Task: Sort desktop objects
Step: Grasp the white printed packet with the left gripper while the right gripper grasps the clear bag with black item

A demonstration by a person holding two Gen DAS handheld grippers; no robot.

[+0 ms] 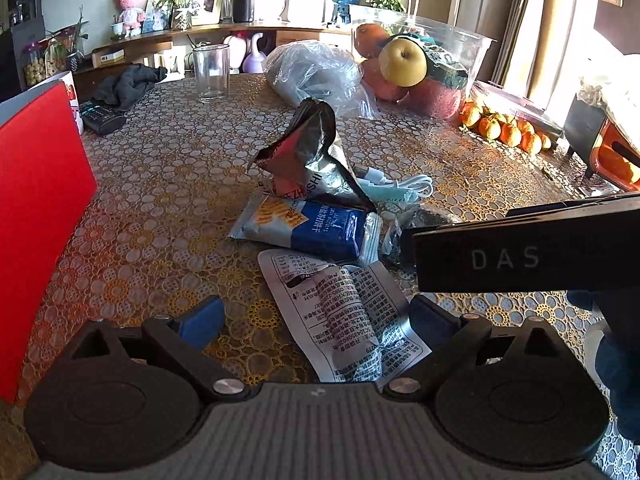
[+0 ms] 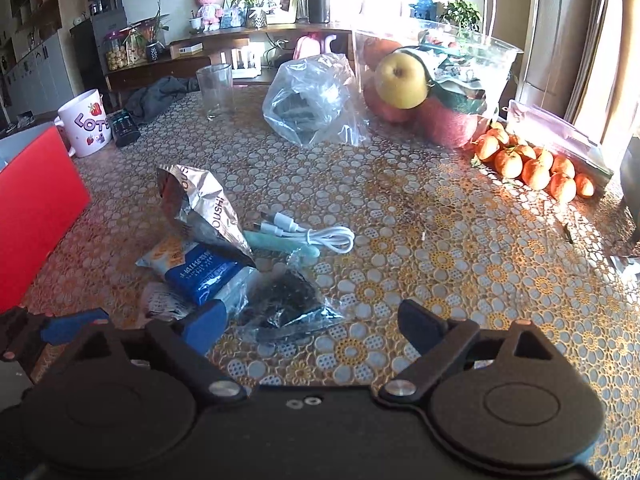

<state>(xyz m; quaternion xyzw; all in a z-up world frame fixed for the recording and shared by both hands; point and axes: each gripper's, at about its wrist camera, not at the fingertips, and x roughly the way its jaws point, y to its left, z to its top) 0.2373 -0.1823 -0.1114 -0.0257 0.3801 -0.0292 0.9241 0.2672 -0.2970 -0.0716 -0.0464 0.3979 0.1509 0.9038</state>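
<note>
A pile of packets lies mid-table: a crumpled silver foil bag (image 1: 308,160) (image 2: 196,204), a blue-and-white cracker pack (image 1: 316,228) (image 2: 204,272) and a white printed wrapper (image 1: 340,320) (image 2: 164,304). A coiled white cable (image 1: 408,184) (image 2: 316,236) lies just behind them. My left gripper (image 1: 316,314) is open and low over the table. The printed wrapper lies between its blue fingers, untouched by the pads. My right gripper (image 2: 314,324) is open too. A clear bag with dark contents (image 2: 288,300) lies between its fingers, close to the left one.
A red box (image 1: 40,208) (image 2: 36,216) stands at the left. Behind are a glass (image 1: 211,74), a white mug (image 2: 86,124), a black remote (image 2: 125,128), a clear plastic bag (image 2: 316,100), a fruit container (image 1: 412,64) and several tangerines (image 2: 536,168). The right tool's black housing (image 1: 520,252) crowds the left wrist view.
</note>
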